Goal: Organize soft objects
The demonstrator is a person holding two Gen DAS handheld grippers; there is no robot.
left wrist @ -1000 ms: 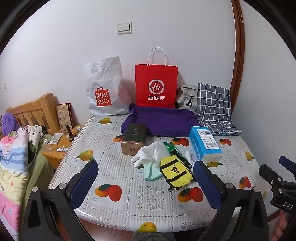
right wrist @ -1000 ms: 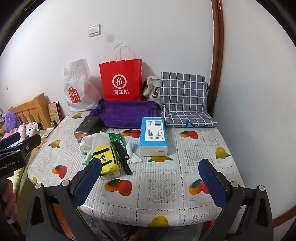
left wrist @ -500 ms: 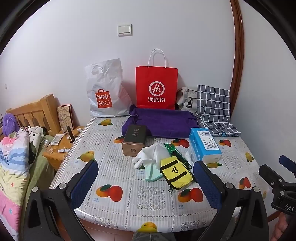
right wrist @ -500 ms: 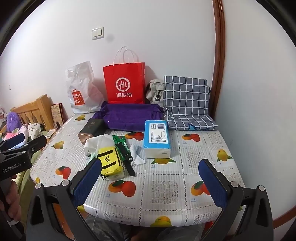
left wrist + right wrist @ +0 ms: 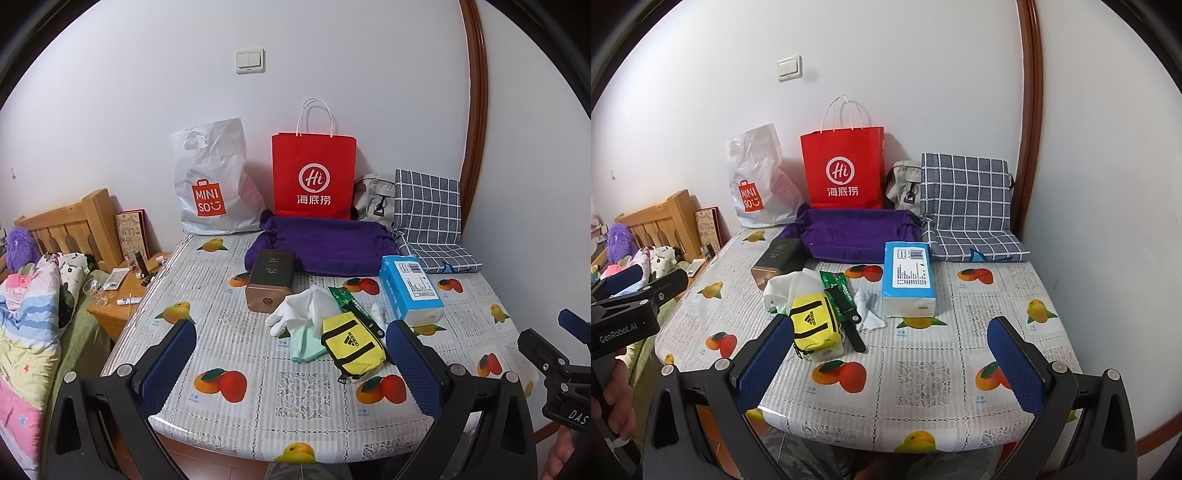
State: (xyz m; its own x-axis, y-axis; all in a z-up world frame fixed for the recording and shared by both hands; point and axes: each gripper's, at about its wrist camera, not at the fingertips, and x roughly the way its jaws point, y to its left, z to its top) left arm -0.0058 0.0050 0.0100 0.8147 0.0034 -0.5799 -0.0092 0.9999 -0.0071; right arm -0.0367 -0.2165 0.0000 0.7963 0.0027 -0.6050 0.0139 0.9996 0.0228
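A small pile lies mid-table: a yellow pouch (image 5: 353,344) (image 5: 813,325), white cloth (image 5: 303,309) (image 5: 790,286), a mint green cloth (image 5: 305,342) under it, and a green strap with a black end (image 5: 356,308) (image 5: 843,302). A blue tissue pack (image 5: 410,290) (image 5: 909,276) sits to the right. A purple fabric bag (image 5: 321,243) (image 5: 855,233) lies behind. My left gripper (image 5: 291,363) hovers open at the near table edge, empty. My right gripper (image 5: 892,360) is open and empty too, just right of the pouch.
The table (image 5: 258,376) wears a fruit-print cover. A dark tin box (image 5: 270,277) stands by the pile. A white plastic bag (image 5: 212,184), red paper bag (image 5: 314,173), grey backpack (image 5: 373,199) and checked cushion (image 5: 428,221) line the back wall. A bed (image 5: 26,314) and nightstand (image 5: 122,291) are left.
Both views have tilted slightly, so the table and bags sit a little lower in frame. The right gripper has shifted left a bit. Nothing on the table has moved.
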